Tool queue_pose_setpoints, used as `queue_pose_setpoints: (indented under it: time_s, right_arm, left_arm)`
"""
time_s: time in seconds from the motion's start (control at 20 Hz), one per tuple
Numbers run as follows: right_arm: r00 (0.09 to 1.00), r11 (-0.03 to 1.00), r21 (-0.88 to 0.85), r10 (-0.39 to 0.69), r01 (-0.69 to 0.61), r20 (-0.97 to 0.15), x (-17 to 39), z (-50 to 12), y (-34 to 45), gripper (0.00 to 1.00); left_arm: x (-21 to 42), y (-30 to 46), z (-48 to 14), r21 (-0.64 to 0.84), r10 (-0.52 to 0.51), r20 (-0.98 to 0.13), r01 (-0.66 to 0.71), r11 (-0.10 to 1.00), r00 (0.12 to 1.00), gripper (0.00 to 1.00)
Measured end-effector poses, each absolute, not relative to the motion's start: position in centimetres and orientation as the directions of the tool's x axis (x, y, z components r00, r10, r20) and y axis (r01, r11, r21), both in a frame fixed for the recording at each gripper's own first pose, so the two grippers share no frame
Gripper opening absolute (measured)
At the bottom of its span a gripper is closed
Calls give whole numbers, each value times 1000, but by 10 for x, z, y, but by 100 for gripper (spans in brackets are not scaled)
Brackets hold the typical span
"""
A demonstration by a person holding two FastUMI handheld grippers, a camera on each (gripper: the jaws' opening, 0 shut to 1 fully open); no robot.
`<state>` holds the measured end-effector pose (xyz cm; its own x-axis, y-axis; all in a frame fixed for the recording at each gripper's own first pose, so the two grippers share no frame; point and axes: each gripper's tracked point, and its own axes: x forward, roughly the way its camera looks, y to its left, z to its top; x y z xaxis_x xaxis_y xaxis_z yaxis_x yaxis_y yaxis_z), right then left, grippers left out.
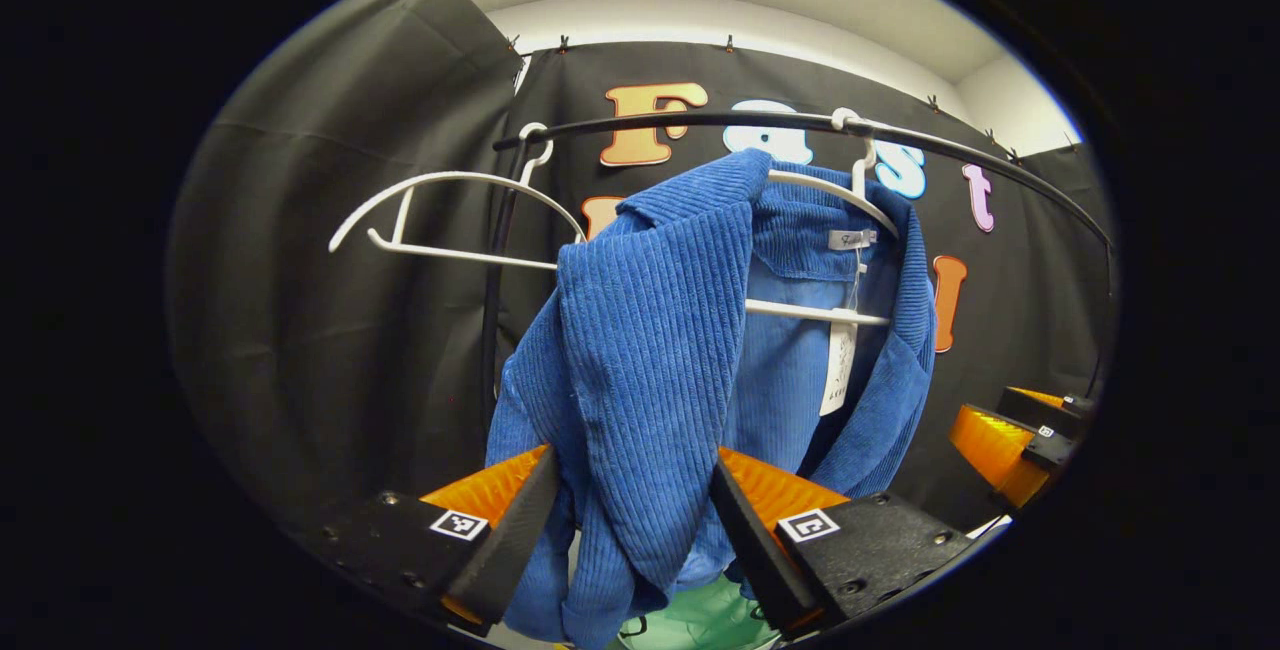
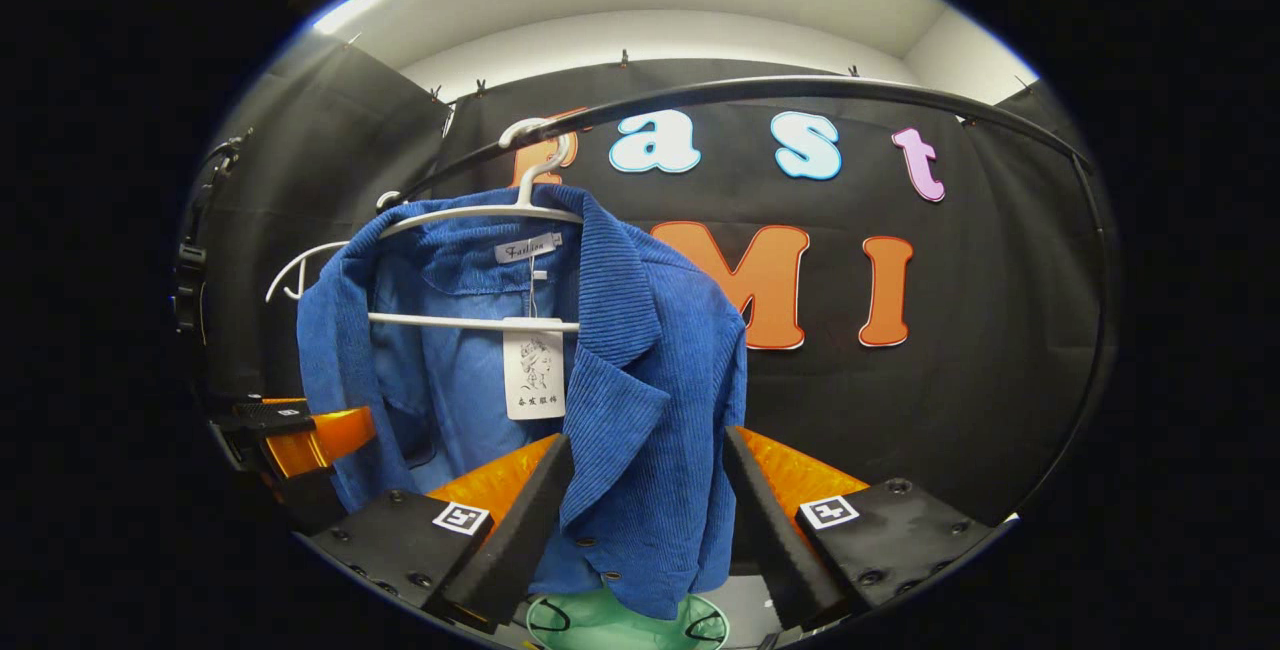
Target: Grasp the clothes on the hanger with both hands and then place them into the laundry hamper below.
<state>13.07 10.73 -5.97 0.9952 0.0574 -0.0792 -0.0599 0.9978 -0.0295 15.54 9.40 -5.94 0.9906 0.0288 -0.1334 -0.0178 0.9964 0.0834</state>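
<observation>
So there's one blue corduroy jacket (image 1: 650, 350) hanging on a white plastic hanger (image 1: 820, 312), which hooks over a curved black metal rail (image 1: 700, 120) in front of the black cloth wall. A second white plastic hanger (image 1: 440, 220) sits bare on the same rail just beside it, so that's two hangers and one garment. One white paper tag (image 2: 533, 375) dangles inside the jacket's open front, plus a small label at the collar. In the left gripper view, the left gripper (image 1: 635, 520) has its two fingers spread wide with one front panel of the jacket hanging down between them; the cloth looks right up against the fingers, but the fingers aren't squeezed together on it, so it reads as released rather than clamped. Same deal in the right gripper view: the right gripper (image 2: 648, 520) stands with jaws apart around the other front panel, the buttoned edge dropping between the fingers. Each view also catches the other gripper off to the side near the jacket's edge. Below the hem, a pale green laundry hamper (image 2: 625, 622) with dark handles peeks out, directly under the jacket.
</observation>
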Motion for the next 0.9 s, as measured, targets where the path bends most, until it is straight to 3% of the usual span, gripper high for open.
queue_pose_setpoints:
  time_s: [0.05, 0.2, 0.25, 0.4, 0.45, 0.5, 0.55, 0.75, 0.9]
  right_arm:
    - [994, 998, -25, 61, -63, -89, 134, -64, 112, 94]
    - [993, 997, -23, 66, -69, -97, 144, -69, 126, 97]
    - [993, 997, -28, 68, -71, -99, 147, -71, 129, 97]
    - [990, 996, -34, 80, -84, -116, 159, -76, 138, 94]
    - [989, 996, -31, 84, -88, -119, 163, -77, 140, 94]
    - [989, 996, -25, 88, -91, -117, 165, -76, 141, 100]
    - [989, 996, -23, 88, -91, -115, 167, -76, 140, 97]
    - [988, 996, -14, 88, -91, -124, 182, -81, 137, 94]
    - [986, 994, 6, 107, -107, -128, 190, -85, 143, 97]
  left_arm:
    - [158, 95, -60, 86, 24, -138, -12, 996, 990, 80]
    - [163, 94, -56, 90, -1, -129, 13, 996, 992, 83]
    - [165, 93, -56, 89, -7, -128, 19, 996, 992, 67]
    - [166, 94, -57, 83, -16, -132, 27, 996, 991, 53]
    - [166, 95, -54, 87, -16, -131, 28, 996, 991, 38]
    - [165, 101, -51, 83, 0, -122, 10, 997, 993, 23]
    - [166, 100, -49, 64, -4, -118, 12, 998, 993, 7]
    - [159, 103, -38, 37, -11, -122, 16, 999, 992, 3]
    - [153, 106, -26, 50, -16, -106, 21, 999, 994, 3]
